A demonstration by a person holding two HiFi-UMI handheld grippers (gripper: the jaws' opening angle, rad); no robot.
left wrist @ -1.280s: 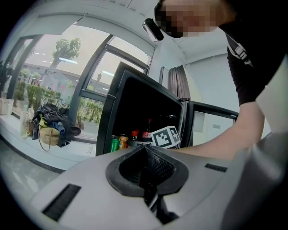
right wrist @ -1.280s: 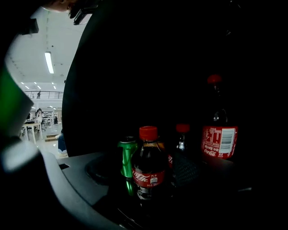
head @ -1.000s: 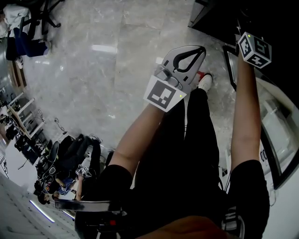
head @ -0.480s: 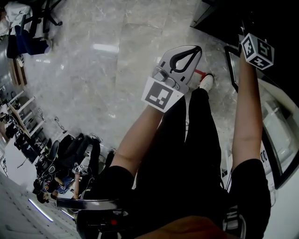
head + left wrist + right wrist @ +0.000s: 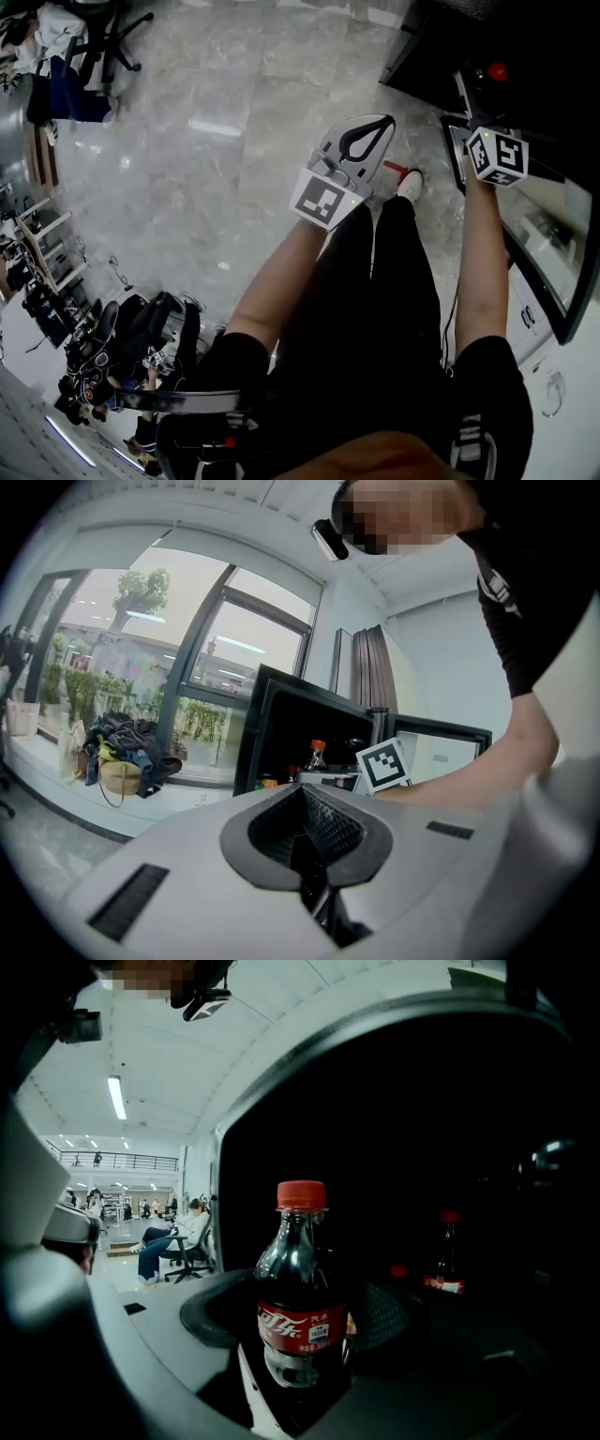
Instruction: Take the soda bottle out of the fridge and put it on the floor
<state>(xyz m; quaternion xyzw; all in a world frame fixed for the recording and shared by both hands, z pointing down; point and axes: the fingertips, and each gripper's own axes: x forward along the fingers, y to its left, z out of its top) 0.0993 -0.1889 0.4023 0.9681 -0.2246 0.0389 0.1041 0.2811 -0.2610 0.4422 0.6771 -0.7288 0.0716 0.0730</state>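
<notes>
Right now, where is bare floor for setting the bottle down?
The marble floor lies bare between the office chair and the left gripper. Crowded near the bags at lower left and by the fridge.

Dark cola bottle, black fridge, grey marble floor.
Bottle (image 5: 302,1288): near-black liquid, red cap (image 5: 302,1195), red label (image 5: 302,1327) with white script. Fridge (image 5: 450,1147) black inside. Left gripper (image 5: 367,134) light grey, with black pads (image 5: 323,822) in a fine grid texture. Cube (image 5: 497,156) white with black square markers. Floor (image 5: 216,122) pale grey with white marble veins. Trousers (image 5: 375,300) black, shoe (image 5: 410,185) white.
</notes>
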